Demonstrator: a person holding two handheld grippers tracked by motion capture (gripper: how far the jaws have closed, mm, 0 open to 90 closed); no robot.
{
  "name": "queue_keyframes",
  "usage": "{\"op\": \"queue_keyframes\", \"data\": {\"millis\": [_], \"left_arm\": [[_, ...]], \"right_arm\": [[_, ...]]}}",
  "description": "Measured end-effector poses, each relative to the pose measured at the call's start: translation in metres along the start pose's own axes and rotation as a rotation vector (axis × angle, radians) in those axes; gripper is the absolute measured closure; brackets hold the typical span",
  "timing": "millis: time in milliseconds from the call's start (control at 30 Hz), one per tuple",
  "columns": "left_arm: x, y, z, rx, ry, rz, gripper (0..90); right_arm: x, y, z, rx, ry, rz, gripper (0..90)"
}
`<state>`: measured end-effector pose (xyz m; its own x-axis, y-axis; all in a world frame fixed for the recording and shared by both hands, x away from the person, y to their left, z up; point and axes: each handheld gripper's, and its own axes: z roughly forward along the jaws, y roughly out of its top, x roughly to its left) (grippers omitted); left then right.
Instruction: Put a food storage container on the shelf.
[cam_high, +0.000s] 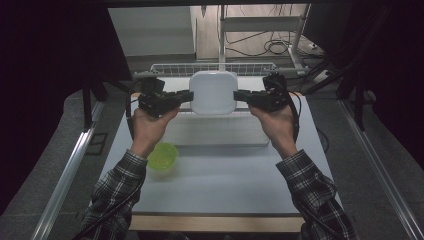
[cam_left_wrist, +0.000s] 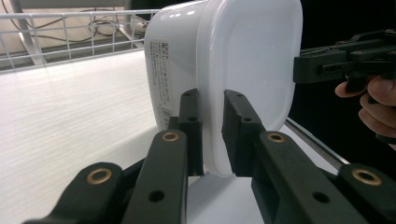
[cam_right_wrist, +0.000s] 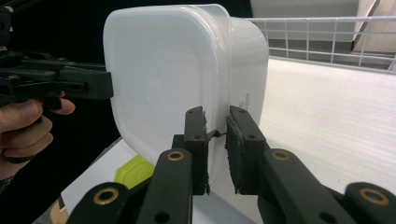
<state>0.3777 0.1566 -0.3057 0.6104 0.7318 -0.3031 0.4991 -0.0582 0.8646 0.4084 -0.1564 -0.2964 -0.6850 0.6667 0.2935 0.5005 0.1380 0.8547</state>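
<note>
claws (cam_high: 212, 97) gripping tub (cam_high: 213, 92), white table (cam_high: 215, 185), dim room

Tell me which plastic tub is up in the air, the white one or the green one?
The white tub: both tools pinch its rim and hold it above the table. The small green bowl sits on the table by the left forearm.

The white container (cam_left_wrist: 224, 70) bears a pale label (cam_left_wrist: 161, 79) on its side wall, printed with rows of small dark characters running along the wall; they are too small and blurred to read. In the right gripper view a strip of the same label (cam_right_wrist: 244, 100) shows as tiny marks, equally illegible. No other lettering, brand, number or sign can be read.
</note>
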Motion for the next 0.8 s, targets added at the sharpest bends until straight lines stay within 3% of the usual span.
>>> {"op": "queue_keyframes", "data": {"millis": [433, 800], "left_arm": [[0.015, 0.010, 0.018, 0.038, 0.000, -0.039, 78.7], [0.017, 0.011, 0.021, 0.039, 0.010, -0.032, 78.1]], "right_arm": [[-0.016, 0.011, 0.014, 0.027, -0.017, 0.051, 78.2], [-0.021, 0.013, 0.018, 0.028, -0.004, 0.073, 76.8]]}}
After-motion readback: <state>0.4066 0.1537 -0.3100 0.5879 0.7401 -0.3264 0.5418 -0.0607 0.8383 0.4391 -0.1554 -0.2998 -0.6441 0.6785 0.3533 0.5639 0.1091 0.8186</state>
